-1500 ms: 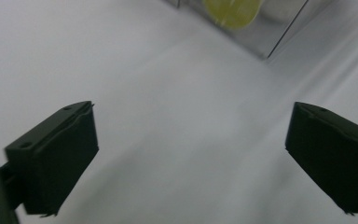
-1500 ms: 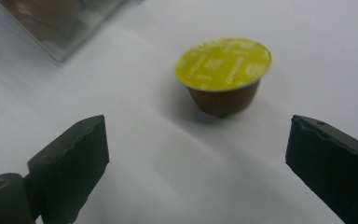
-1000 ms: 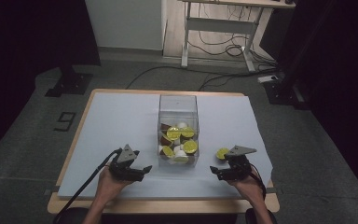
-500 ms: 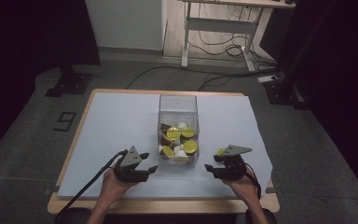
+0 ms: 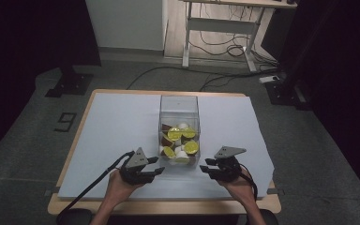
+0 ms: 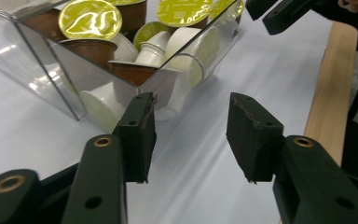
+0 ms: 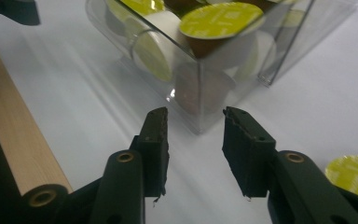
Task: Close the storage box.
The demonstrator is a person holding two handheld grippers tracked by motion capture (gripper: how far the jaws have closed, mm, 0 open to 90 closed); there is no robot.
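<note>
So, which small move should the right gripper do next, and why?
Probably it should turn toward the loose yellow-green-lidded capsule on the white table cover and close in on it. The right gripper is open and empty, facing a corner of the clear plastic box of capsules, while this capsule lies outside the box, beside the gripper's fingers.

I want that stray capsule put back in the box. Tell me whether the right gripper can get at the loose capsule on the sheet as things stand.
Probably yes. The right gripper has its jaws open and empty, and the loose capsule lies on the white sheet just beside it, outside the clear box, with nothing between them.
</note>
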